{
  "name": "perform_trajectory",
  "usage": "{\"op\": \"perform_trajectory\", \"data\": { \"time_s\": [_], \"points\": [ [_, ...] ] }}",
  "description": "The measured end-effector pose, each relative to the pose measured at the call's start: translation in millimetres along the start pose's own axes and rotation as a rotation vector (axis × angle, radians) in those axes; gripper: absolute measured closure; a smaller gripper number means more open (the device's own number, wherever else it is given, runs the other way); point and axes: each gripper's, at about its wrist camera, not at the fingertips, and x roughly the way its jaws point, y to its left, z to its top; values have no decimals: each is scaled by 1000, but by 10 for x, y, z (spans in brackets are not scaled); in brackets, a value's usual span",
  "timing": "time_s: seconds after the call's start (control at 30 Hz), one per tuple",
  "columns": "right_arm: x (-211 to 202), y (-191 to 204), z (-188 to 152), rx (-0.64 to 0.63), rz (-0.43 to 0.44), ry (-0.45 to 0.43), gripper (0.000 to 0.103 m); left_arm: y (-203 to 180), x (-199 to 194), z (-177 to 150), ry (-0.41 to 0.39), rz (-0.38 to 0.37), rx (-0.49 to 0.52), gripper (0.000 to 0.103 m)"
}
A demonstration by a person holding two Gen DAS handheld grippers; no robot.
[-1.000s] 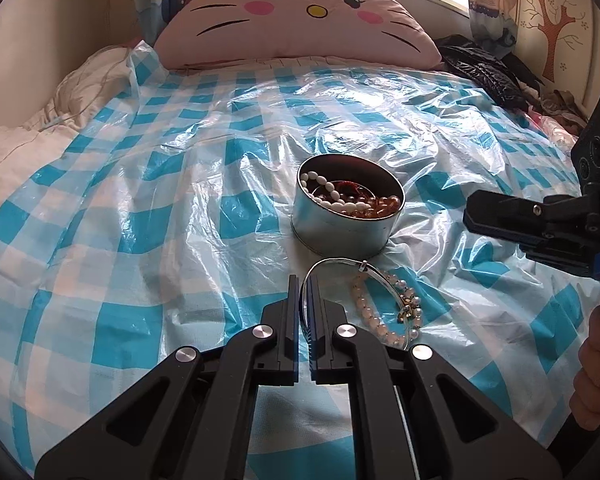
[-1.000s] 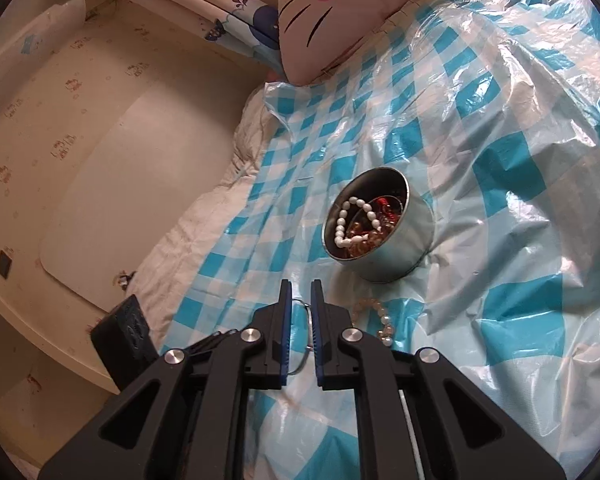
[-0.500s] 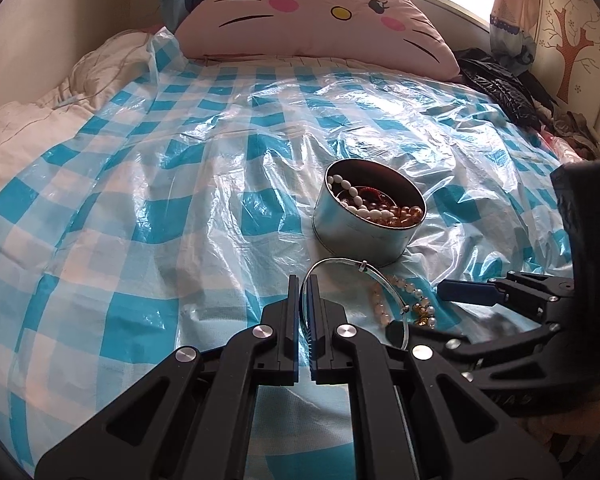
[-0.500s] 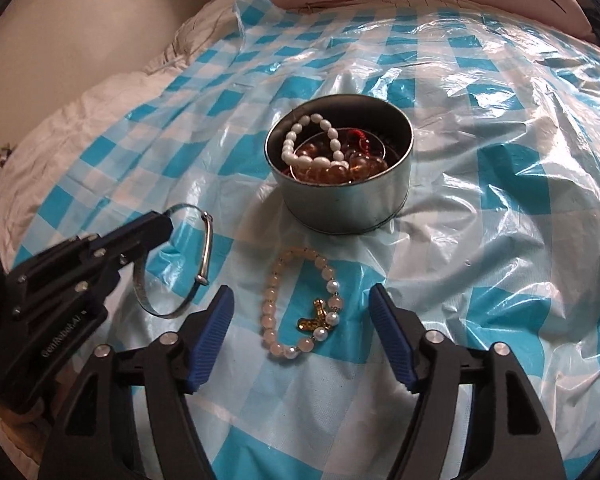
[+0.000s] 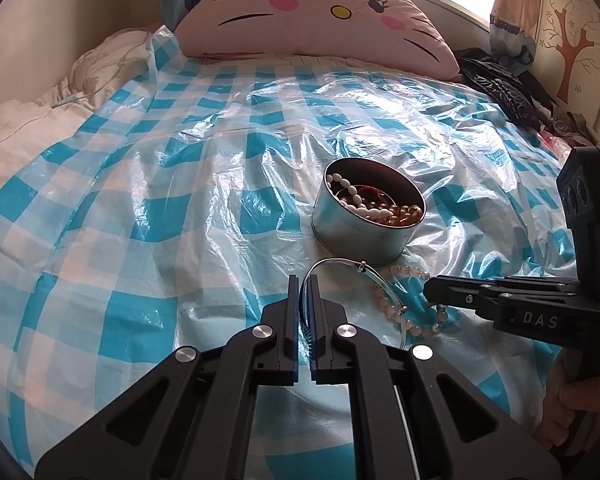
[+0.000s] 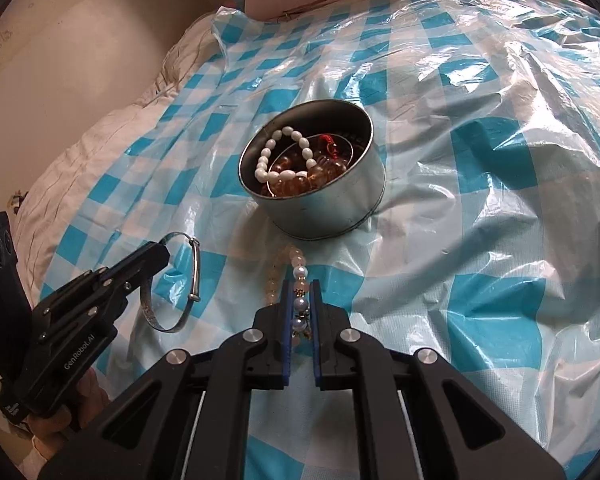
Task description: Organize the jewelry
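My left gripper [image 5: 303,280] is shut on a thin silver bangle [image 5: 334,261], held low over the checked sheet just in front of a round metal tin [image 5: 360,236]. The tin [image 6: 328,212] holds a white bead bracelet [image 6: 268,160] and amber and red beads. My right gripper [image 6: 300,284] points down at a pale pink bead bracelet [image 6: 296,257] lying in front of the tin. Its jaws are closing, and the blue pads pinch the bracelet's pearl beads and small gold charm. In the right wrist view the left gripper [image 6: 160,252] and the bangle [image 6: 196,268] are at the left.
A blue and white checked plastic sheet [image 5: 180,220] covers the bed. A pink cat-face pillow [image 5: 320,12] lies at the head, dark clothes [image 5: 500,84] at the far right, and white bedding [image 5: 20,128] along the left by the wall. A hand [image 5: 572,400] holds the right gripper.
The right gripper swung in from the right, opened wide over the pink bead bracelet, sank and closed on it. The left gripper stayed shut on the bangle.
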Motion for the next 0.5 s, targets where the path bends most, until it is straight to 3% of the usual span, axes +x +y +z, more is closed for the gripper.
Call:
{"op": "perform_trajectory", "data": {
  "time_s": [0.13, 0.37, 0.5],
  "points": [
    [-64, -54, 29, 48, 72, -23, 94, -1, 1, 0, 1, 0, -1, 99],
    [-331, -274, 86, 198, 326, -149, 94, -14, -4, 2, -5, -2, 2, 99],
    [-458, -350, 109, 245, 414, -209, 94, -36, -9, 5, -10, -2, 11, 99]
  ]
}}
